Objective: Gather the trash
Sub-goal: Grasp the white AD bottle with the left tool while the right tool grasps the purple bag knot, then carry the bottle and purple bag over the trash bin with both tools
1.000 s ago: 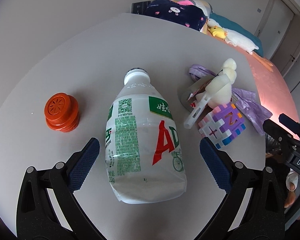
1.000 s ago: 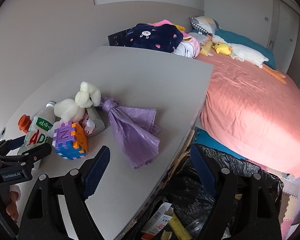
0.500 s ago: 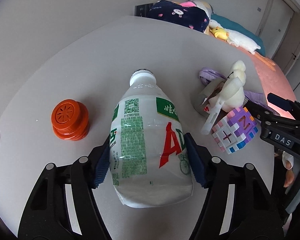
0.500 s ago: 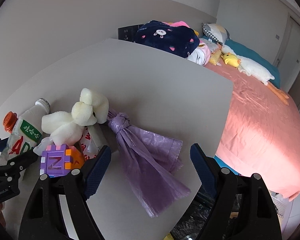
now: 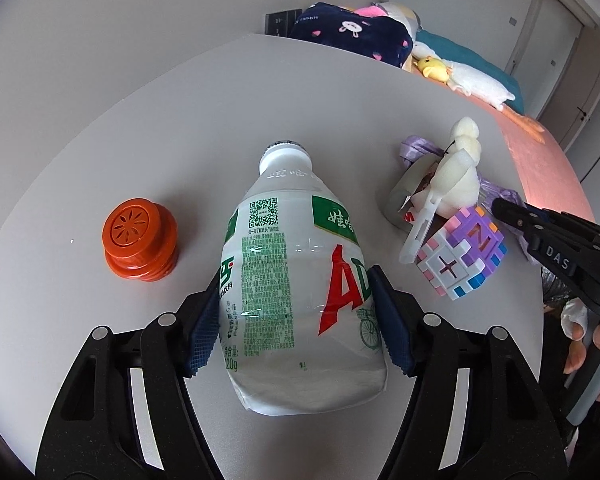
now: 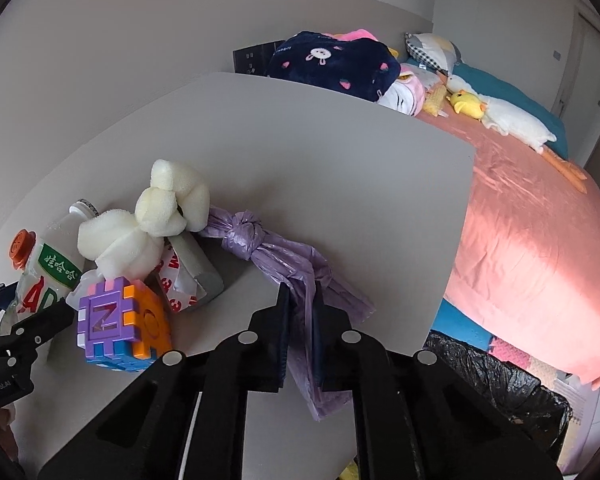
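- Purple bag [image 6: 300, 264]: lower part hidden between the right gripper [image 6: 300, 312] fingers.
- Black bin liner [image 6: 496, 384]: cut off by the frame edge, contents unreadable.
- Silver wrapper [image 5: 404, 196]: mostly hidden behind the foam toy [image 5: 458, 184].
- Bottle [image 5: 296, 280] label: small print illegible.

L gripper [image 5: 296, 320] clamped on plastic bottle [image 5: 296, 276]; orange cap [image 5: 140, 239] beside, foam cube [image 5: 462, 254] right
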The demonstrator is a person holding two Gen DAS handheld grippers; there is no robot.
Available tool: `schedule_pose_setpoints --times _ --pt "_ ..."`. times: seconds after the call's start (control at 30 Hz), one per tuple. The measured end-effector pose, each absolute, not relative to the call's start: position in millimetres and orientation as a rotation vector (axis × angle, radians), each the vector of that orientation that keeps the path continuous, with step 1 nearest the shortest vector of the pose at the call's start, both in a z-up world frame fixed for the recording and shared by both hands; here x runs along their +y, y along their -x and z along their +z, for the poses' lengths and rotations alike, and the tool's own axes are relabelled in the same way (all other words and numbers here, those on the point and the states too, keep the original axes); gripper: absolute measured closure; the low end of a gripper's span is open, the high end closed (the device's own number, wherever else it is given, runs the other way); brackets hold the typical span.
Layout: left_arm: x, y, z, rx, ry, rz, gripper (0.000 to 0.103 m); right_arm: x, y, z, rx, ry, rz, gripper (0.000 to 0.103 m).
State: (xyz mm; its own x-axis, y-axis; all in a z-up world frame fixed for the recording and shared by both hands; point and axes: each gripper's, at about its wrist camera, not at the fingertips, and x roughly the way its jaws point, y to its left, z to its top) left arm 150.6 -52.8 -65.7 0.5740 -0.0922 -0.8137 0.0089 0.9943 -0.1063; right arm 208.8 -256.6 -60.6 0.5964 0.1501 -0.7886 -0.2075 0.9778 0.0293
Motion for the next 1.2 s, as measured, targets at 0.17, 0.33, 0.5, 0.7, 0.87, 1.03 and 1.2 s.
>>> schedule_pose_setpoints --times 0.17,0.33,0.5,0.7,0.87,1.03,1.2 --pt "-53.5 -148.6 -62.8 0.940 0.089 -0.039 0.037 -272.5 -199.2 -53.7 0.893 -0.007 0.190 0.093" --pt "-52.8 -144.2 -56.3 0.912 0.113 -0.033 0.037 -285.8 -188.0 -42.5 0.871 -0.036 0.177 0.093" --pt "-56.0 -134.1 -49.2 0.903 0.121 -0.030 0.037 -296.6 -178.2 -28.5 0.838 -0.060 0.167 0.093" --pt "-62.9 -117.6 -28.4 0.869 0.109 -0.032 0.037 -307.2 -159.4 -11.8 0.801 -0.082 0.167 0.093" --pt "-71.2 -100.5 -14.5 0.846 0.122 -0.064 0.037 -315.7 -143.7 -2.4 0.786 -0.095 0.165 0.093" --pt "-85.2 -86.4 -9.3 0.840 0.129 -0.094 0.037 -325.1 -122.8 5.1 0.771 -0.102 0.163 0.093" --pt "-101.9 -72.2 -4.5 0.832 0.135 -0.135 0.037 -335.0 -98.6 9.4 0.763 -0.100 0.156 0.093"
